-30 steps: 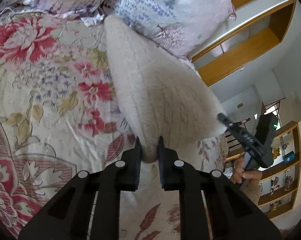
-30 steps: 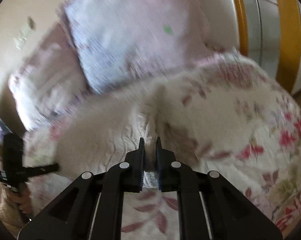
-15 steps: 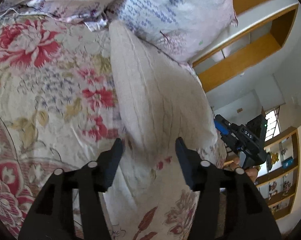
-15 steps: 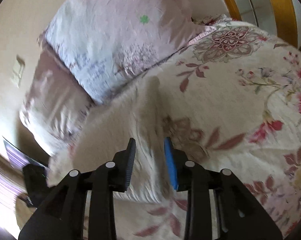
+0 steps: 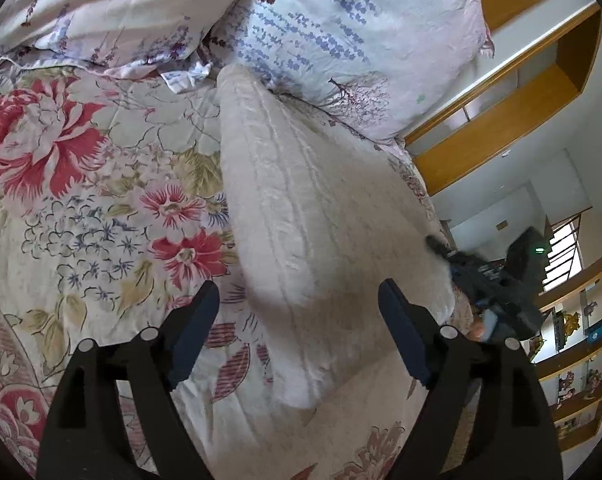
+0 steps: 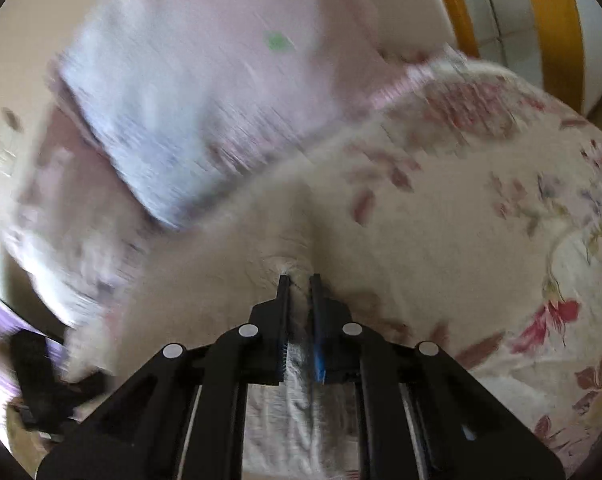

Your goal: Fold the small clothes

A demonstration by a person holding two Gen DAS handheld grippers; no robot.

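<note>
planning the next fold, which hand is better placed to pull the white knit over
Right. The right gripper has its fingers closed on the white knit garment, so it could likely carry that edge over. The left gripper is open, gripping nothing.

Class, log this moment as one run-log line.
left gripper: open | right gripper: shut on sweater | sweater on bed

no readable text, labels or numbers
</note>
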